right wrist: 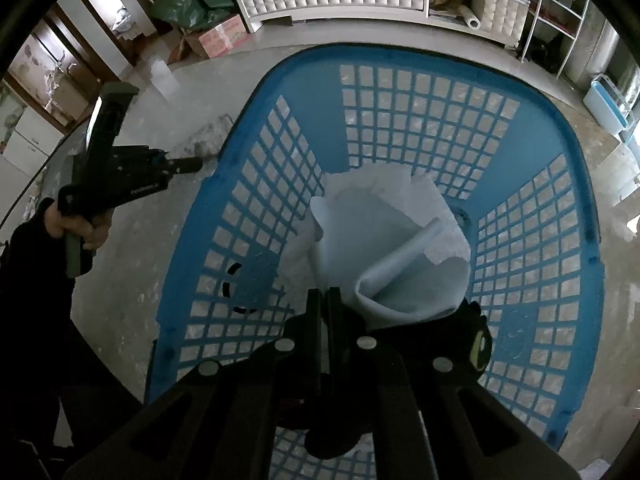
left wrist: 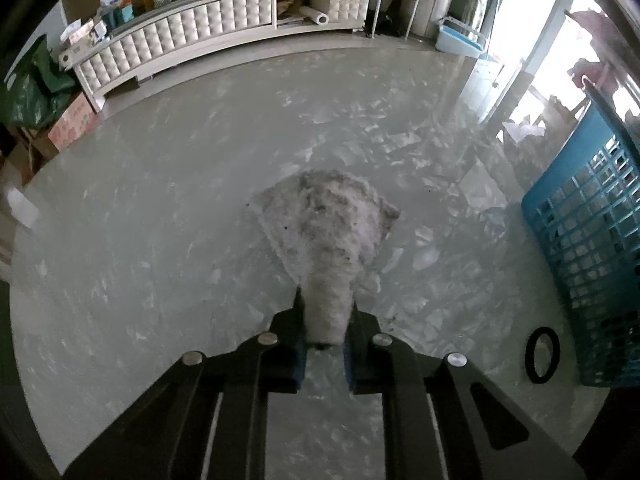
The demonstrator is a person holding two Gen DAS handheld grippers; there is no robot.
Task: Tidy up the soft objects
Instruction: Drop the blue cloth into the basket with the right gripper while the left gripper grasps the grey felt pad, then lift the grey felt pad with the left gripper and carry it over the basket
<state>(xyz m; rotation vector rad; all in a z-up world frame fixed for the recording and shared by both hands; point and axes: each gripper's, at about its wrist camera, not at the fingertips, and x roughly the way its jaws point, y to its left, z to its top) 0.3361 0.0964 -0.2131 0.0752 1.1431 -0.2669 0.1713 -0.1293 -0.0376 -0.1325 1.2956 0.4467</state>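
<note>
My left gripper is shut on a fluffy grey-white cloth, which hangs from the jaws over the marbled grey table. The blue lattice basket stands to its right. In the right wrist view my right gripper is shut on a pale blue cloth and holds it above the inside of the blue basket. A black plush toy lies in the basket beside the right fingers. The left gripper shows at the left, outside the basket.
A black ring lies on the table by the basket. A white tufted cabinet with boxes stands behind. A cardboard box and a green bag sit at the far left.
</note>
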